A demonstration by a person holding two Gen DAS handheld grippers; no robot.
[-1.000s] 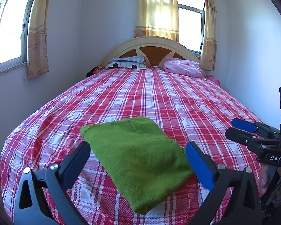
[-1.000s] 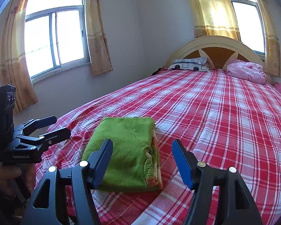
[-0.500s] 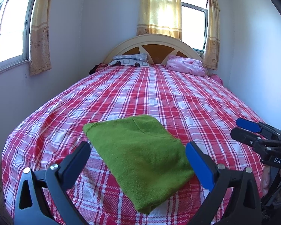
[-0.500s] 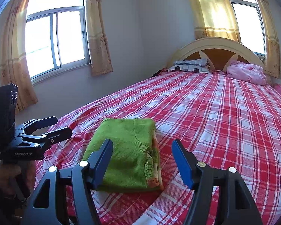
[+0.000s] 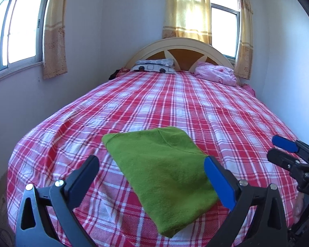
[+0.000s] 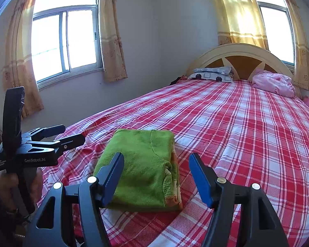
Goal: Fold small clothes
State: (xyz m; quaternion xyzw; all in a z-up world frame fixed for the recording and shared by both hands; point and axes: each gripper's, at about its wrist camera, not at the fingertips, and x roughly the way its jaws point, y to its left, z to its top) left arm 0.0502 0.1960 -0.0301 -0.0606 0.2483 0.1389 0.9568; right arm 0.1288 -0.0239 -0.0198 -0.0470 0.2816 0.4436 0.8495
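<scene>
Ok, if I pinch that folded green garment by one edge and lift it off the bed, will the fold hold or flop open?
The green garment is soft knit in loose stacked layers, so it would probably droop and partly unfold. It looks light, likely sliding over the plaid sheet rather than resisting a push. A grip through all layers at the right edge, where they show, might hold better.

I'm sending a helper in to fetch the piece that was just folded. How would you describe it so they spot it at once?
Start at the bed with the red plaid sheet. Near its foot end, far from the pillows at the headboard, lies the folded green garment, a flat rectangle. It is the only green thing on the bed, with an orange-and-cream edge showing along one side.
</scene>
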